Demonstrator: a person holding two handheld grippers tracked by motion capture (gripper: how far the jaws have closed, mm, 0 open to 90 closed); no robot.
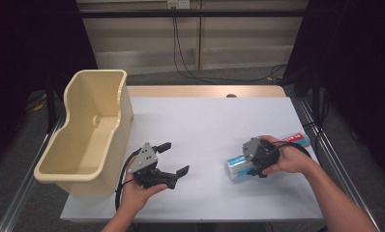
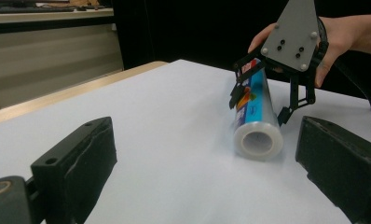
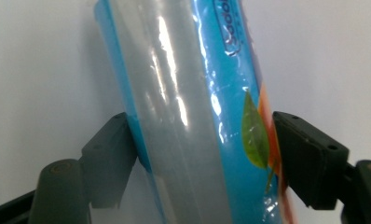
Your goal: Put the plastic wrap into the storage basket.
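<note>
blue and clear plastic is seen on the long roll of cling film [image 1: 258,159], which lies on the white sheet covering the table [image 1: 205,130], at the right of the high view. its open round end [image 2: 258,140] is turned toward the lower left of that frame, and its far end with a printed label reaches toward the right edge of the sheet.

the right gripper [image 1: 251,162] is held from the right side by the person's right hand [image 1: 289,159], low over the roll. in the right gripper view the two black jaws are pressed against both sides of the roll [image 3: 197,116], one at the lower left and one at the lower right of the frame, so the roll is gripped between them. the roll is resting on the sheet.

the left gripper [image 1: 173,159] is held by the left hand [image 1: 135,191] in the lower left part of the high view, just beside the cream plastic tub [image 1: 89,130] that stands at the left edge of the table. its jaws are spread wide and nothing is held between them. in the left gripper view the roll and the right gripper [image 2: 263,98], with its grey three-cornered plate, are seen well apart from these jaws, at the upper right of the frame.
</note>
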